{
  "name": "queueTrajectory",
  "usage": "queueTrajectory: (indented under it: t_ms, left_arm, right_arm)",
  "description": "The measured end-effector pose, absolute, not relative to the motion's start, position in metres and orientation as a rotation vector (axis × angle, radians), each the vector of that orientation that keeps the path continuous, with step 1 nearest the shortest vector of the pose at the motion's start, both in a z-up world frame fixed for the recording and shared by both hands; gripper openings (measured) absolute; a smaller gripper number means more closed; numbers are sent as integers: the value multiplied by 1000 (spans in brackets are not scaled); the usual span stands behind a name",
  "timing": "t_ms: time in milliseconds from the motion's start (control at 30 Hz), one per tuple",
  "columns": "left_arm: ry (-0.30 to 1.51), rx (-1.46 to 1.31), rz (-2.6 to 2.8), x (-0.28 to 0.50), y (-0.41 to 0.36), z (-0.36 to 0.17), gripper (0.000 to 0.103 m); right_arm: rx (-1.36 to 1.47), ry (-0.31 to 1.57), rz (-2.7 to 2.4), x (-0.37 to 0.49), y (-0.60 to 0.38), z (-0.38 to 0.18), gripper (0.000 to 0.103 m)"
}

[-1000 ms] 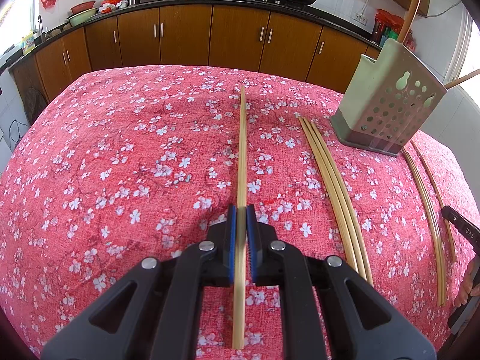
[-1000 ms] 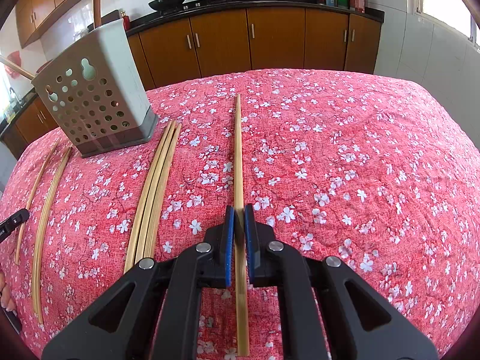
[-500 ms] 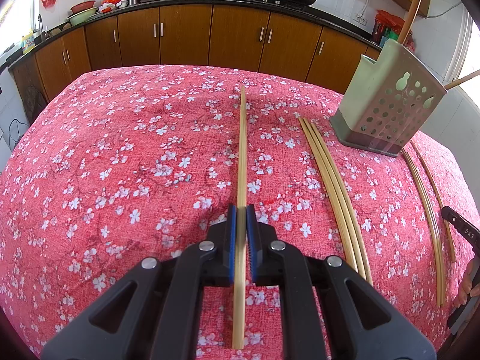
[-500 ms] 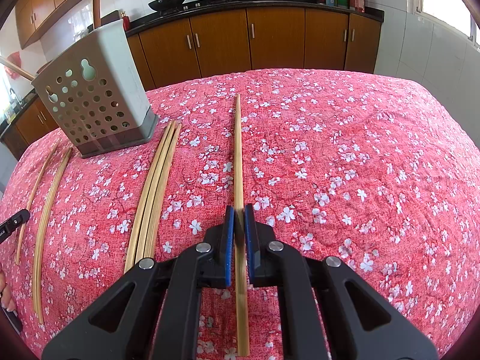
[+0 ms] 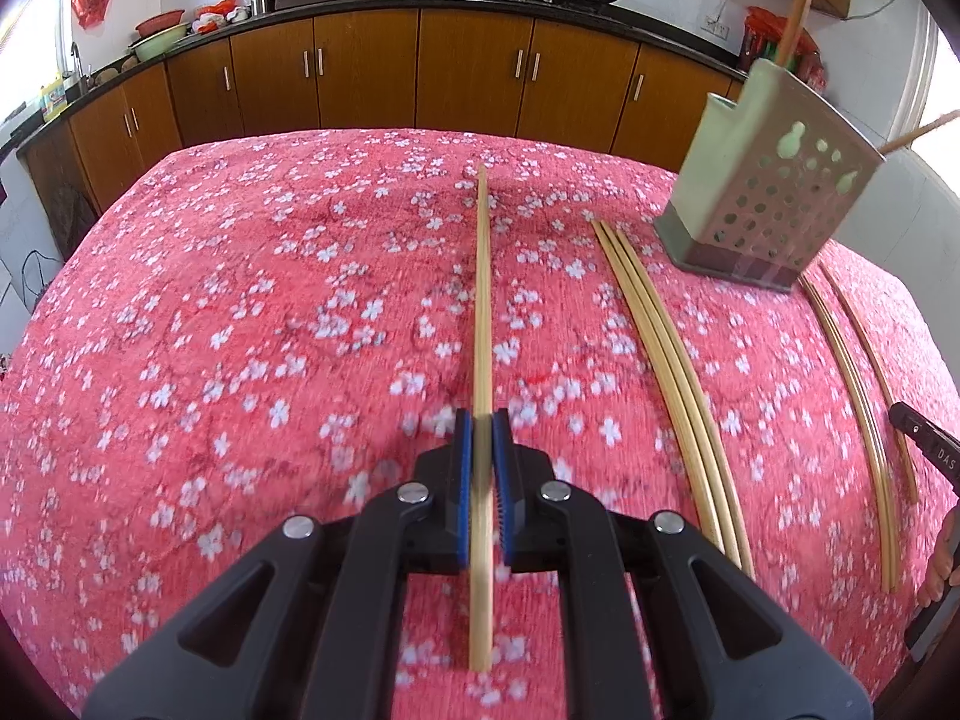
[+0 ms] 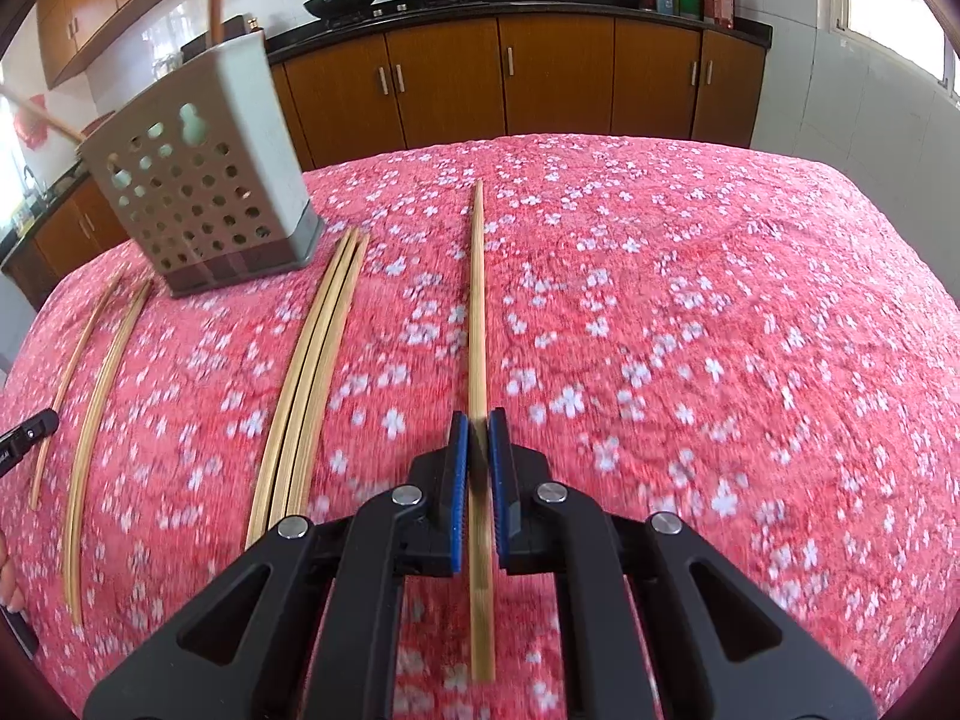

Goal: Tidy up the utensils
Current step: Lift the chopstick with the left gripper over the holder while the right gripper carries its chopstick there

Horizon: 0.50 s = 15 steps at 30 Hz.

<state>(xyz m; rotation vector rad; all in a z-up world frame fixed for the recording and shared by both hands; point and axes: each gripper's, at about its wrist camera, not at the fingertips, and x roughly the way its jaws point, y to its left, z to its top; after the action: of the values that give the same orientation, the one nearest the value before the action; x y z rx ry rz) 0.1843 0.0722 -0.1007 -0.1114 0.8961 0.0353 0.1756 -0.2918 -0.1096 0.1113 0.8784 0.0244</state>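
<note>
In the left wrist view, a single bamboo chopstick (image 5: 482,324) is clamped between the blue pads of the left gripper (image 5: 481,450), the jaws being closed to the stick's width. The stick runs straight ahead over the red floral tablecloth (image 5: 240,330); whether it is lifted off the cloth cannot be told. To its right a bundle of three chopsticks (image 5: 666,354) is laid flat, and beyond that bundle a perforated grey-green utensil holder (image 5: 774,198) is seen, with two sticks protruding from its top. Further right, two more chopsticks (image 5: 852,372) are laid on the cloth.

In the right wrist view, a second chopstick (image 6: 477,312) is pinched in the same way by the right gripper (image 6: 477,444) — narrow gap, pads against the wood. The holder (image 6: 204,180) is placed to the far left here, the bundle (image 6: 312,372) between it and the gripped stick
</note>
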Motion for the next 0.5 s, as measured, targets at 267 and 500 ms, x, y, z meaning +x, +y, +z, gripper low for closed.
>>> queueTrajectory:
  t_ms: [267, 500]
  left_arm:
    - [893, -51, 40, 173, 65, -96, 8]
    - [727, -79, 13, 161, 73, -26, 8]
  right_arm:
    - [115, 883, 26, 166, -293, -106, 8]
    - [132, 696, 21, 154, -301, -41, 8]
